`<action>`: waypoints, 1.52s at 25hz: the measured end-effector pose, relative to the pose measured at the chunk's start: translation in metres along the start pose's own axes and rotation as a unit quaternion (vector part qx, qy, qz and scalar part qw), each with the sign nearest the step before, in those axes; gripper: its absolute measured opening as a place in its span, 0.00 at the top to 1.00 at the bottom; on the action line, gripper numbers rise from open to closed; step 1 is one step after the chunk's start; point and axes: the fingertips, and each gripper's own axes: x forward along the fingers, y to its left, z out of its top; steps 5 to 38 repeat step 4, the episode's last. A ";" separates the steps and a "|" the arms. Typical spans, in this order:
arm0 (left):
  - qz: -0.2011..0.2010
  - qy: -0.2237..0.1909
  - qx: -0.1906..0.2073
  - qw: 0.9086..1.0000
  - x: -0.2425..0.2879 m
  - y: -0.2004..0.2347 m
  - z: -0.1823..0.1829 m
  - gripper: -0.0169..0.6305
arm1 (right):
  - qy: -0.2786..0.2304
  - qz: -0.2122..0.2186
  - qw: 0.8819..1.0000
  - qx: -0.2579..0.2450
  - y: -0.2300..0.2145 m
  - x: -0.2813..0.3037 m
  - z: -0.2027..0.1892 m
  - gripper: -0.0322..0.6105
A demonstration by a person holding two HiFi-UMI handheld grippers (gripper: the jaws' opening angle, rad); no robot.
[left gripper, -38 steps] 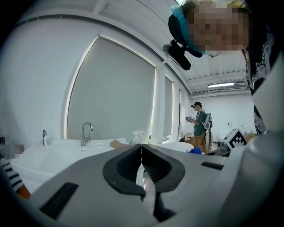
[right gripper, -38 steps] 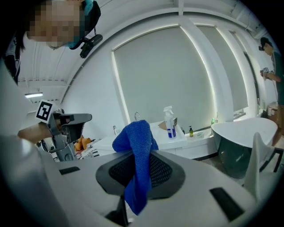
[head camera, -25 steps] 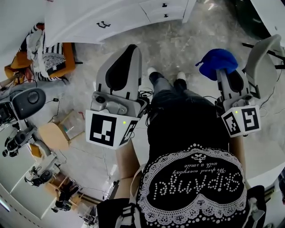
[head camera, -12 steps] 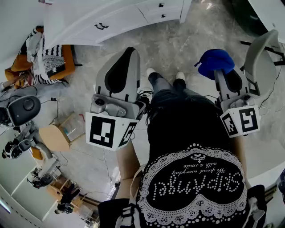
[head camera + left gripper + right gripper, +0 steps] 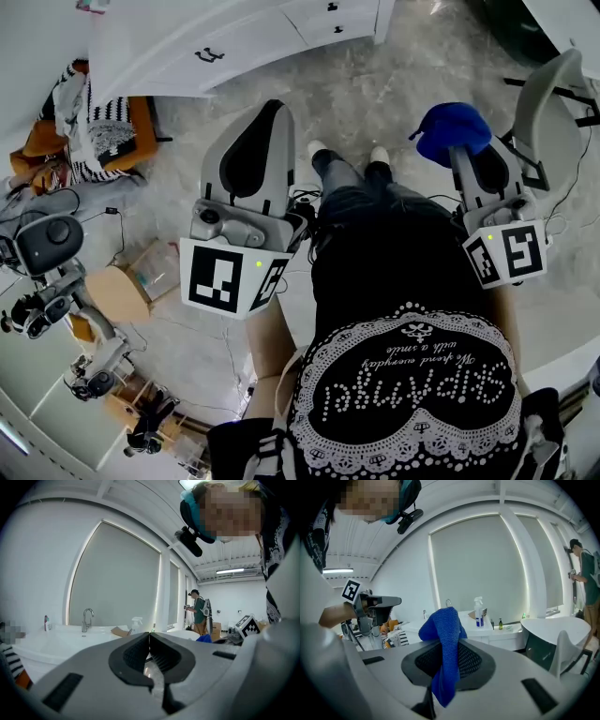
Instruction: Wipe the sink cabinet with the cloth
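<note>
Left tool (image 5: 278, 105), held over the pale marbled floor (image 5: 375, 94): its two jaws met at the tips with nothing between them, as the left gripper view (image 5: 149, 635) confirmed. Beyond it in that view stood the white sink cabinet (image 5: 56, 641) with its chrome faucet (image 5: 87, 619); in the head view the same cabinet (image 5: 234, 47) lay along the top edge, well apart from both tools. Centre: the person's legs and white shoes (image 5: 349, 155), between the two tools. Right tool (image 5: 469, 161): jaws clamped on the cloth (image 5: 453, 131), a deep blue, nubby-textured towel. Seen from above, it bunched into a rounded mound over the jaw tips; in the right gripper view the cloth (image 5: 443, 634) rose in a folded crest above the pads and hung down in a narrow tail between them, hiding where the jaws met. A spray bottle (image 5: 478, 612) stood on the white surface behind it. Compared with the frame one second earlier, the cabinet had slid slightly toward the top of the head view and the grey equipment (image 5: 42, 244) at far left had dropped lower, while both tools kept nearly the same places and the cloth remained gripped and unchanged in shape.
</note>
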 end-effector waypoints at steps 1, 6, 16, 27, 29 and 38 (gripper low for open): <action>-0.001 0.001 0.000 1.000 -0.001 -0.001 -0.001 0.96 | 0.001 0.000 1.000 0.000 0.000 -0.001 -0.001 0.86; -0.001 0.003 0.000 1.000 -0.003 -0.002 -0.003 0.96 | 0.002 -0.001 1.000 -0.001 0.001 -0.004 -0.003 0.86; -0.001 0.003 0.000 1.000 -0.003 -0.002 -0.003 0.96 | 0.002 -0.001 1.000 -0.001 0.001 -0.004 -0.003 0.86; -0.001 0.003 0.000 1.000 -0.003 -0.002 -0.003 0.96 | 0.002 -0.001 1.000 -0.001 0.001 -0.004 -0.003 0.86; -0.001 0.003 0.000 1.000 -0.003 -0.002 -0.003 0.96 | 0.002 -0.001 1.000 -0.001 0.001 -0.004 -0.003 0.86; -0.001 0.003 0.000 1.000 -0.003 -0.002 -0.003 0.96 | 0.002 -0.001 1.000 -0.001 0.001 -0.004 -0.003 0.86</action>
